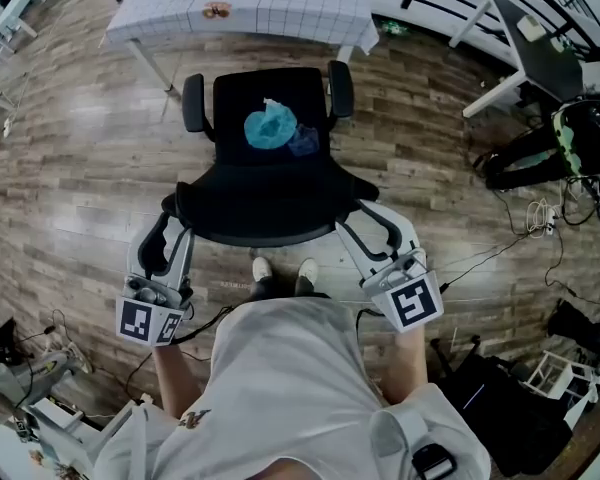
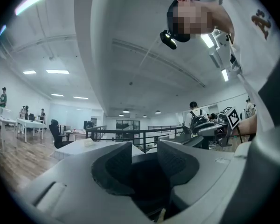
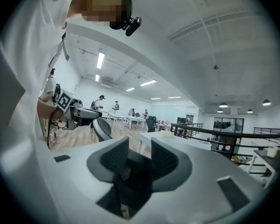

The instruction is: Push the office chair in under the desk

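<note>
The person in a white shirt (image 1: 280,388) stands right behind the black mesh-backed office chair (image 1: 270,208), feet close to its base, a stance that suits a forward shove. The left gripper (image 2: 143,148) and right gripper (image 3: 140,146) sit at the left and right edges of the backrest. Each has its jaws narrowly parted and gripping nothing, probably ready to take hold there. A crumpled blue bag (image 1: 271,128) lies on the seat. Farther off, the desk under a white grid-patterned cloth (image 1: 300,8) faces the chair, which stands wholly outside it, just short of its near edge.
</note>
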The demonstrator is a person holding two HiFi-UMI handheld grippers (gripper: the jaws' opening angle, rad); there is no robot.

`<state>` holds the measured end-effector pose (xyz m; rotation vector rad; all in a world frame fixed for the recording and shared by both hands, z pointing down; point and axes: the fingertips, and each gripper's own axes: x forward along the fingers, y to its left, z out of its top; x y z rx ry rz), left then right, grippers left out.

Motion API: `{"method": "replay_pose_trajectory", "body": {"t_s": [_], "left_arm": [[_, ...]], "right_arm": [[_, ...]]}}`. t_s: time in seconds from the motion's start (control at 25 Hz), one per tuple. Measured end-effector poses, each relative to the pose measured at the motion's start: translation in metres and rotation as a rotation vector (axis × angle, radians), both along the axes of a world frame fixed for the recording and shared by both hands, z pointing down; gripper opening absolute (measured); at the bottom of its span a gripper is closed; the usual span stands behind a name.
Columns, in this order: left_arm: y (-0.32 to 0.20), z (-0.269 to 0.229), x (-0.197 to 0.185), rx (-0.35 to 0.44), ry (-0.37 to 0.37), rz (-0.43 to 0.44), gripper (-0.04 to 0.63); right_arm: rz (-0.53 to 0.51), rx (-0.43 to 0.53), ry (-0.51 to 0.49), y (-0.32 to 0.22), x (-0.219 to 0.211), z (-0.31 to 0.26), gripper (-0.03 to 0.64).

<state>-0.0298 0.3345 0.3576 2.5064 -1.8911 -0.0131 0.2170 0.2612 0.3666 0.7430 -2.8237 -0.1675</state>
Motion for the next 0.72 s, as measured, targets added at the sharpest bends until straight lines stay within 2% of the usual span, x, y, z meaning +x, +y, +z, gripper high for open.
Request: {"method": "replay_pose_trajectory", "body": {"t_s": [0.16,0.4,0.48,0.56,0.68,0.72], "left_arm": [[0.007,0.003,-0.001,-0.017,-0.003,0.027,0.208],[0.006,0.01,0.005,-0.044,-0.036,0.077,0.25],[0.005,0.01,0.003,-0.042,-0.027,0.08,0.269],[0.004,0.011,0.001,-0.044,-0.02,0.088,0.295],[0.003,0.022,0.008,-0.088,-0.07,0.133,0.356],[0.002,0.025,0.012,-0.101,-0.091,0.146,0.357]], "right_arm": [[-0.012,0.003,0.007,0.0,0.006,0.001,0.156],[-0.051,-0.026,0.051,0.004,0.013,0.01,0.227],[-0.07,-0.047,0.089,0.006,0.01,0.019,0.282],[-0.083,-0.057,0.105,0.006,0.003,0.026,0.284],[-0.102,-0.058,0.083,0.005,-0.01,0.029,0.322],[-0.104,-0.059,0.074,0.004,-0.013,0.029,0.322]]}}
